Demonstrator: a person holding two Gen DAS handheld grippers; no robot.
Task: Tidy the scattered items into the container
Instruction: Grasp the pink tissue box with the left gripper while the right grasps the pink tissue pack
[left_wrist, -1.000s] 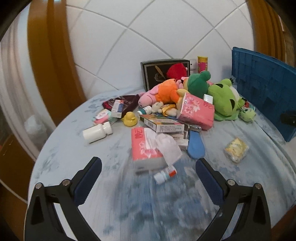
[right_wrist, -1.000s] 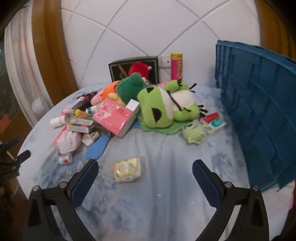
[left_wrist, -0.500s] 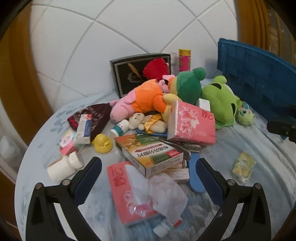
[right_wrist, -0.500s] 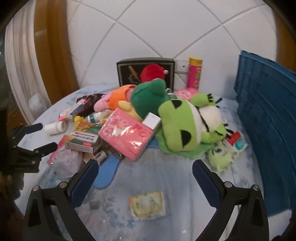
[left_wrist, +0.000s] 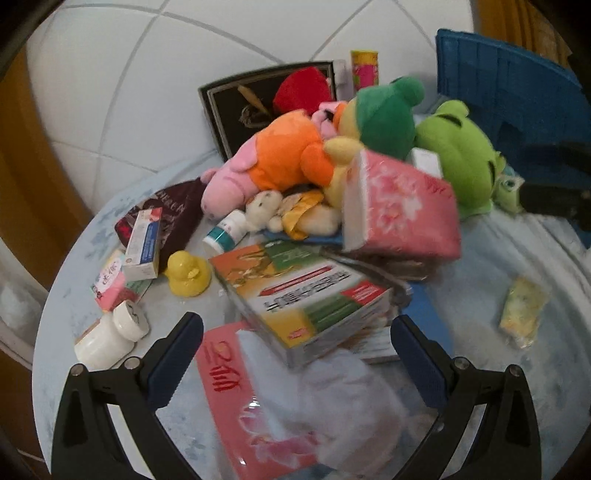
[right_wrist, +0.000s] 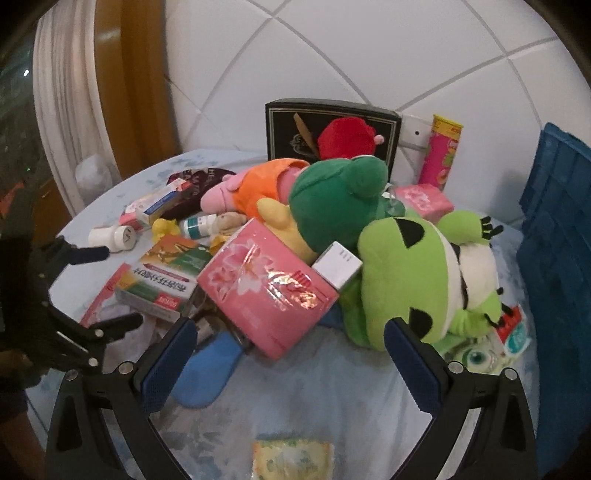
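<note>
A pile of items lies on a round table with a light blue cloth (left_wrist: 491, 266). My left gripper (left_wrist: 295, 354) is open and empty, just above a medicine box (left_wrist: 303, 291) and a pink tissue pack (left_wrist: 251, 417) with white tissue pulled out. My right gripper (right_wrist: 284, 354) is open and empty, in front of a pink tissue box (right_wrist: 266, 288) and a light green frog plush (right_wrist: 417, 280). The blue crate (right_wrist: 557, 229) stands at the right; it also shows in the left wrist view (left_wrist: 509, 99).
Plush toys (left_wrist: 291, 155), a yellow duck (left_wrist: 186, 275), a white bottle (left_wrist: 110, 338), small boxes and a dark pouch (left_wrist: 173, 218) crowd the left. A blue shoehorn-like piece (right_wrist: 207, 373), a yellow packet (right_wrist: 291, 459), a black box (right_wrist: 295, 125) and a pink can (right_wrist: 441, 155) are there too.
Both grippers have moved forward toward the pile, which looks much larger now. Both stay open. The left gripper now hovers over the medicine box and tissue pack.
</note>
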